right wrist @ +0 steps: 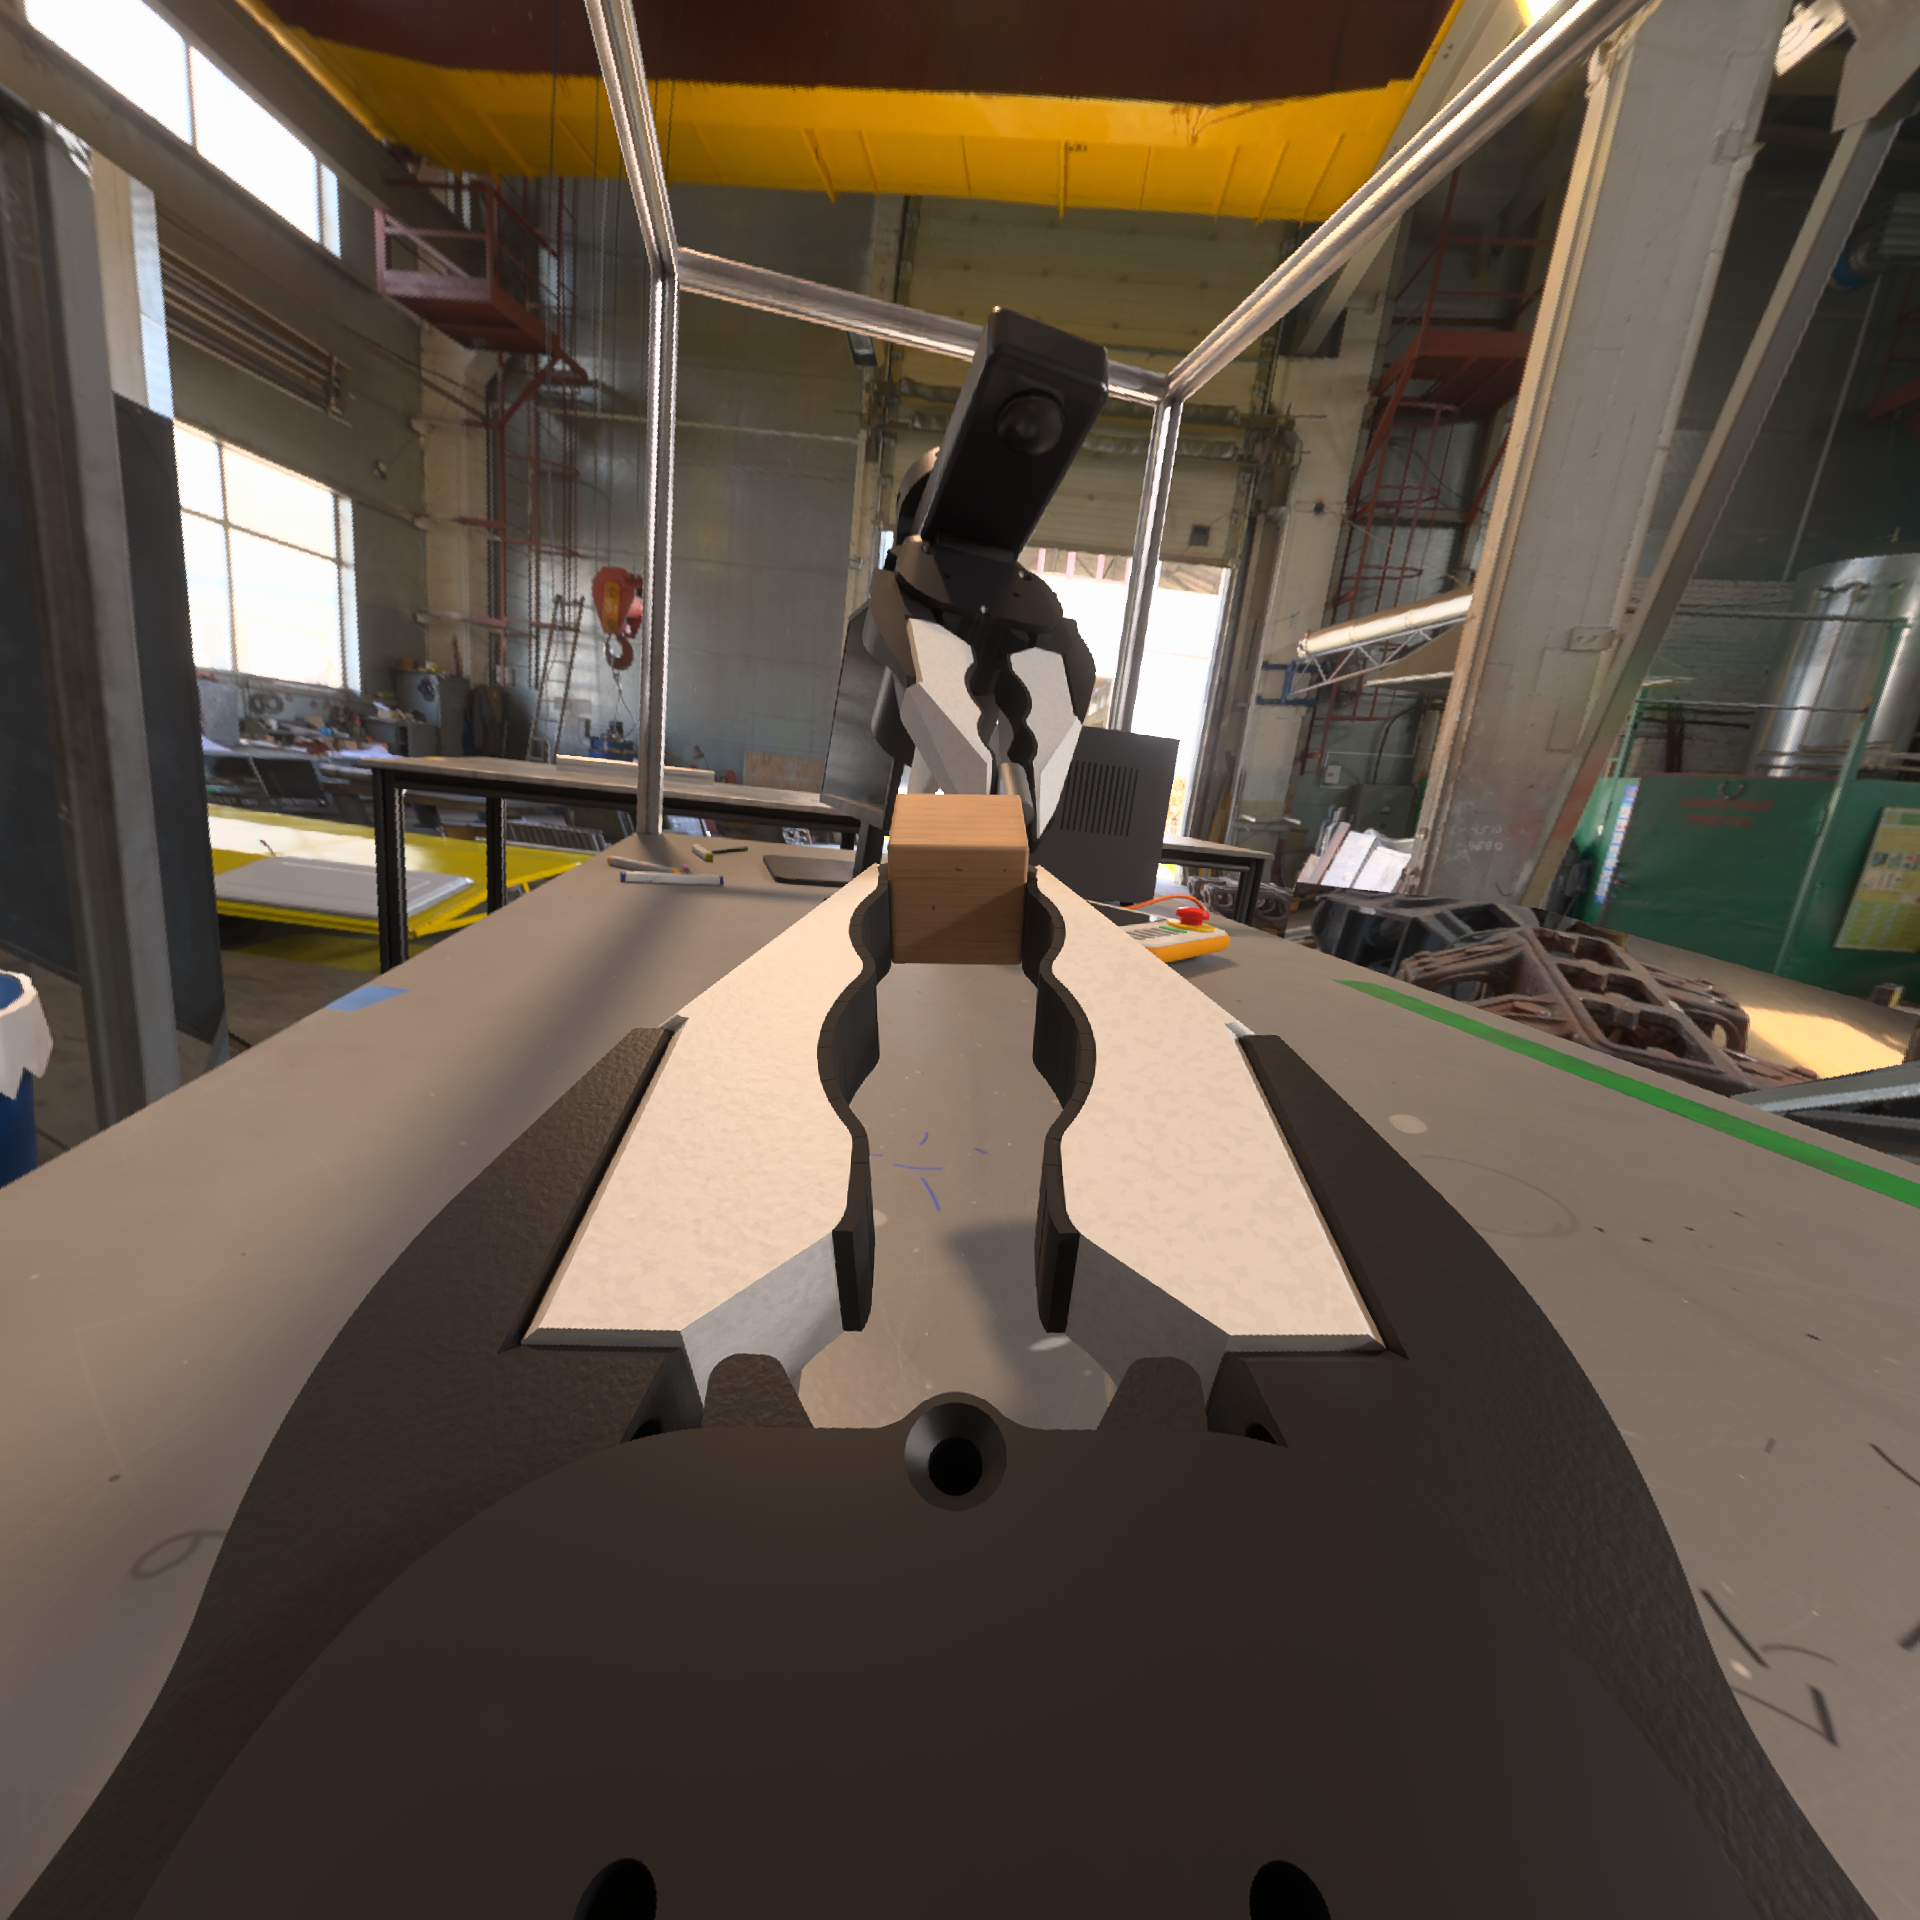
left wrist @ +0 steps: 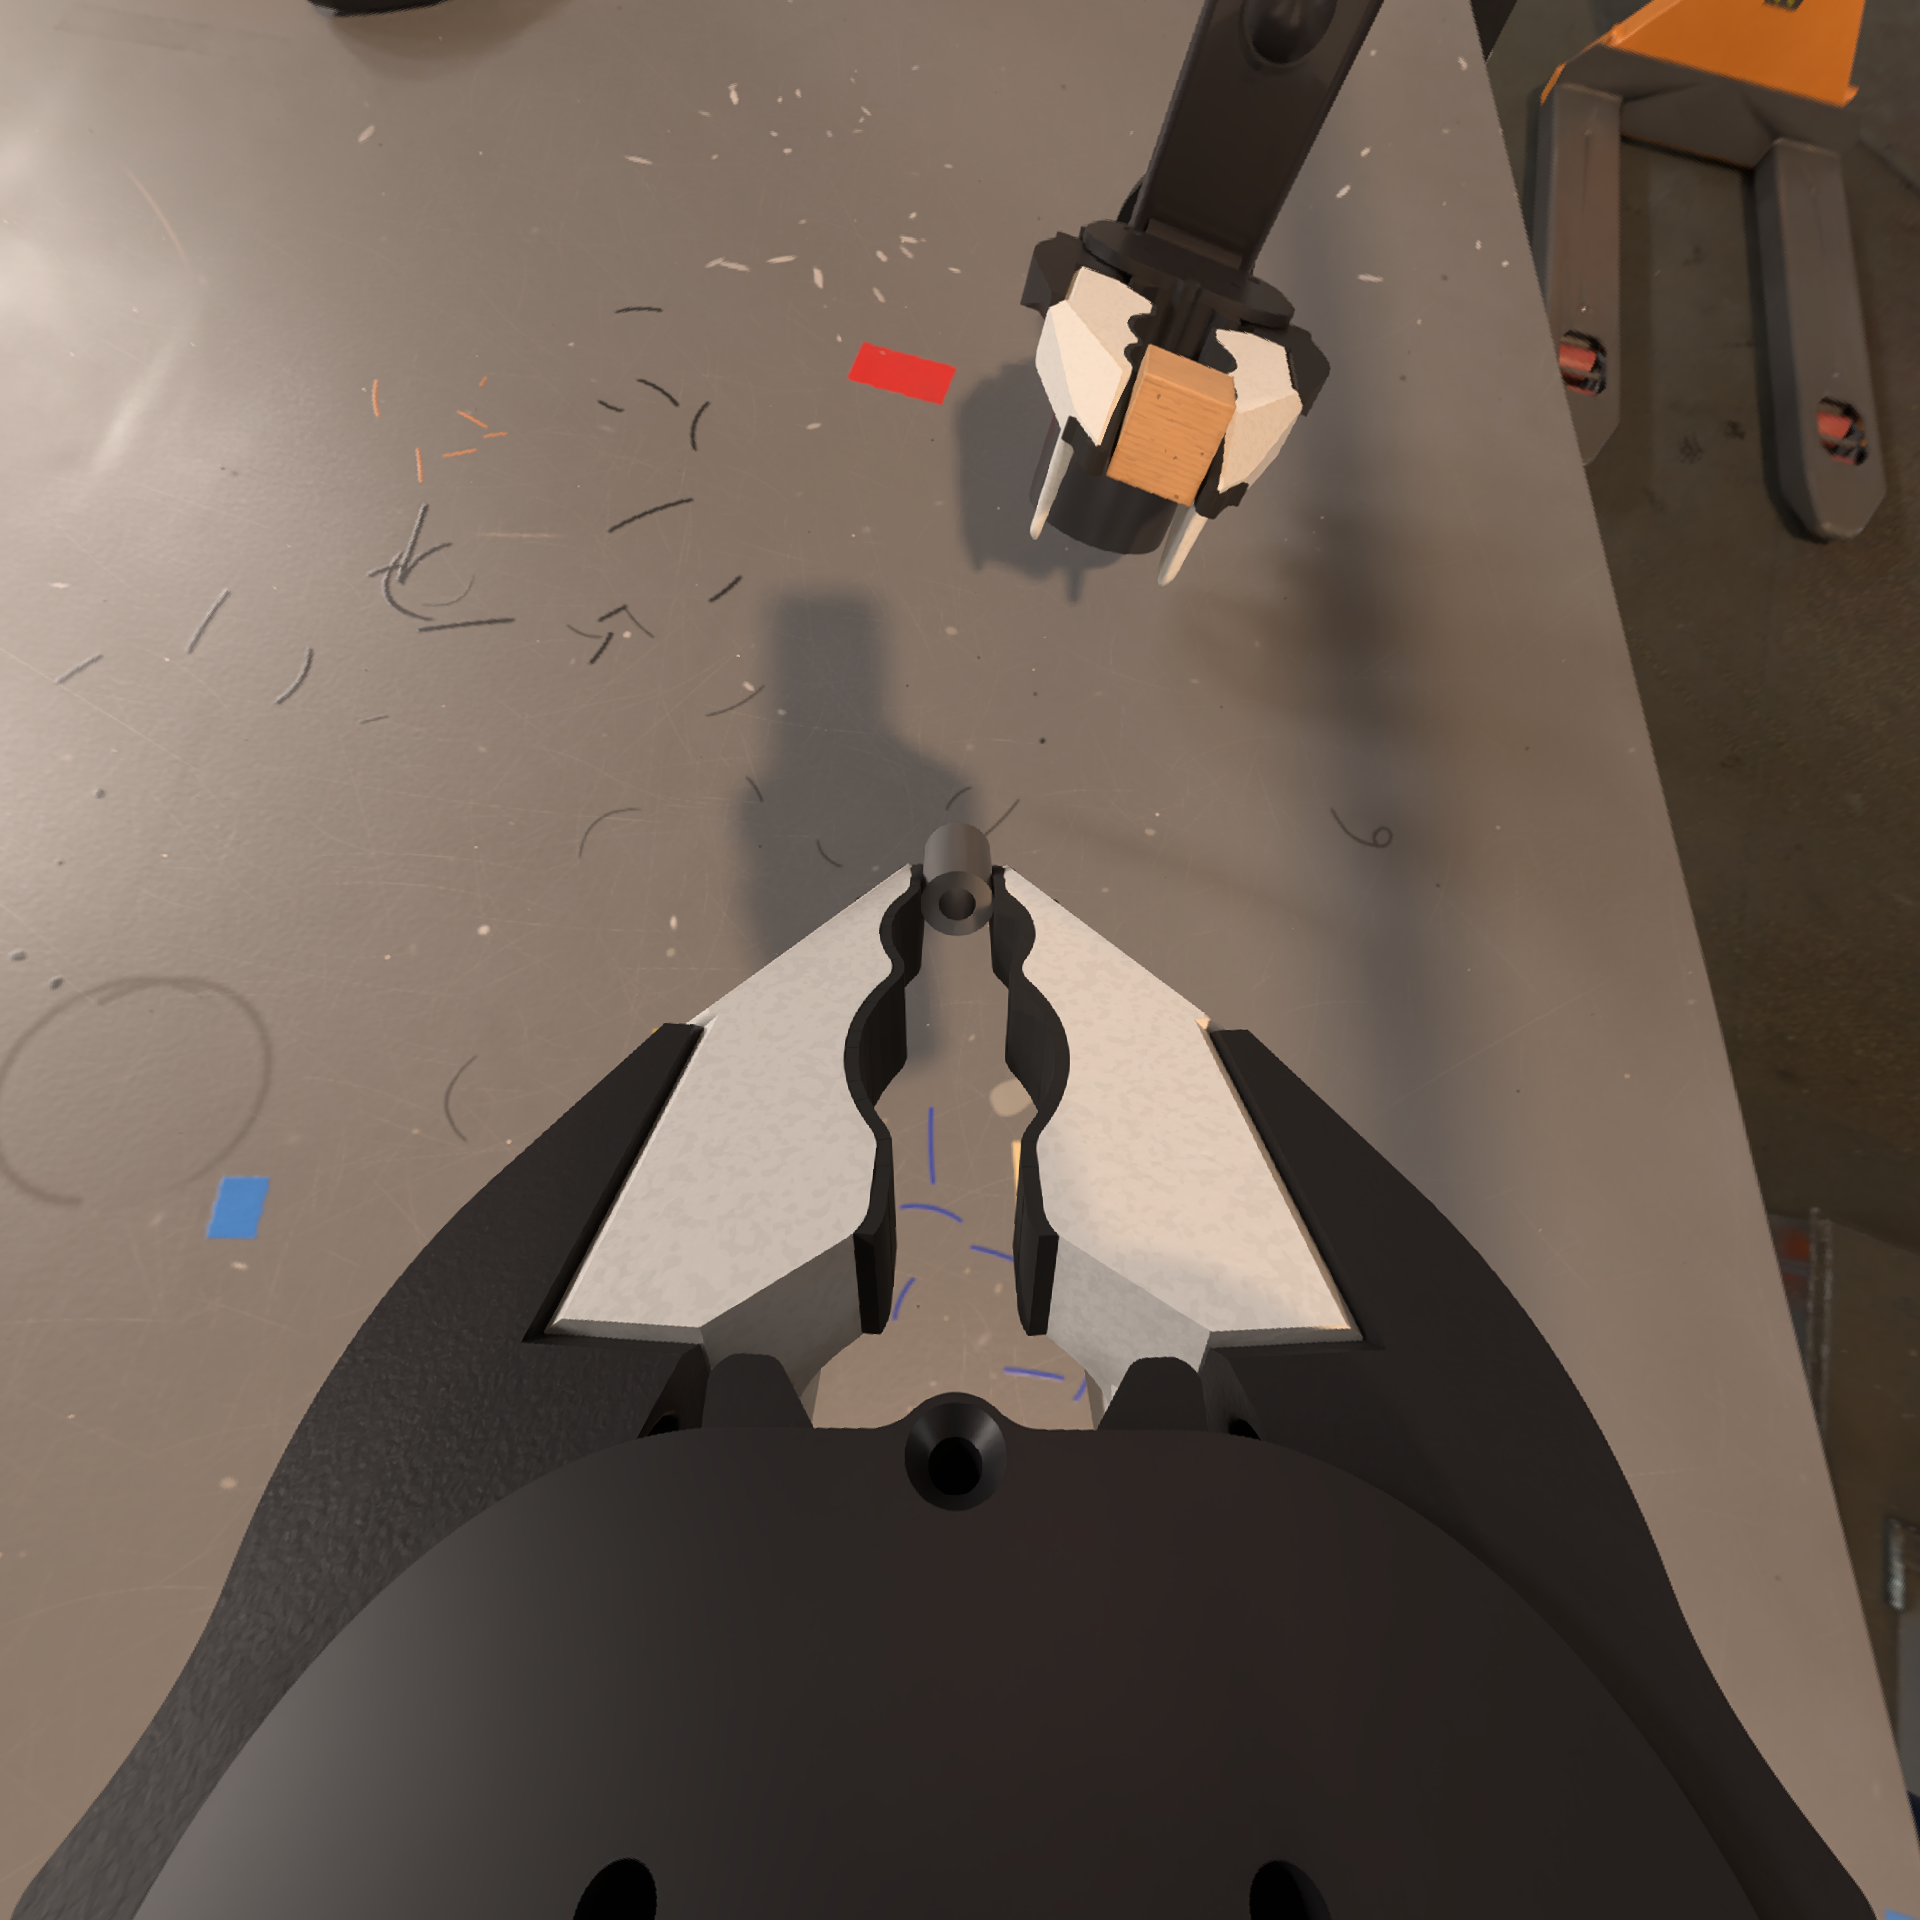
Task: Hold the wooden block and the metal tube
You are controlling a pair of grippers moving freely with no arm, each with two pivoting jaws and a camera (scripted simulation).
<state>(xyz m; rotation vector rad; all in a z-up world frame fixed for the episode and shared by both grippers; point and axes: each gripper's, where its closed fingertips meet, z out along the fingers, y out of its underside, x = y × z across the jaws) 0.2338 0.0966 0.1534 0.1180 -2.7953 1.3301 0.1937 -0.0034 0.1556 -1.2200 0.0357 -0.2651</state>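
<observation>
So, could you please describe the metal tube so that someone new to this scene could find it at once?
Start at the grey worktable and find the left claw above it. The metal tube is pinched at its very tips: short, dark grey and hollow-ended, unlike the tan wooden block in the right claw.

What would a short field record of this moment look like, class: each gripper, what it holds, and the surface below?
left gripper: shut on the short grey metal tube, gripped at the fingertips, bore facing the camera
right gripper: shut on the light brown wooden block, held at the fingertips
height: both items held clear of the grey worktable
table marks: red tape patch, blue tape patch, pen scribbles
task state: both items held
</observation>
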